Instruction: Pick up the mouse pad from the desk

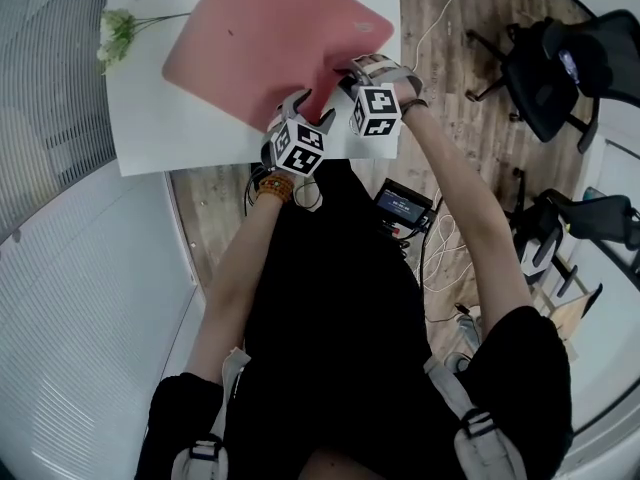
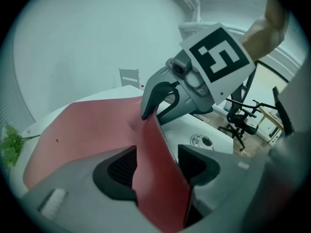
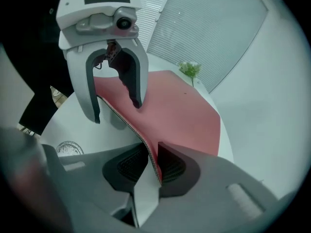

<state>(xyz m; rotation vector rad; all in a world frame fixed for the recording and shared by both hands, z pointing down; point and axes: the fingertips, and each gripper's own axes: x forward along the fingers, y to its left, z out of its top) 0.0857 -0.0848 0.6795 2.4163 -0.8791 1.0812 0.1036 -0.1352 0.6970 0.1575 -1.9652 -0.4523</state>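
A pink mouse pad [image 1: 270, 38] lies on the white desk [image 1: 170, 118], and its near edge is lifted off the surface. In the right gripper view my right gripper [image 3: 153, 164] is shut on that raised edge [image 3: 146, 142], both pads pressing the thin sheet. My left gripper [image 2: 158, 171] straddles the same edge a little further along. Its jaws stand wide apart with the pad [image 2: 160, 178] passing loosely between them. The right gripper view shows the left gripper [image 3: 115, 108] with one finger under the pad and one over it. In the head view, the left gripper [image 1: 308, 108] and the right gripper [image 1: 352, 76] sit close together.
A sprig of artificial flowers [image 1: 115, 33] lies at the desk's far left. A round printed mark [image 3: 70, 148] sits on the desk near the grippers. On the wood floor to the right are black office chairs [image 1: 560, 68], a small screen device [image 1: 403, 206] and cables.
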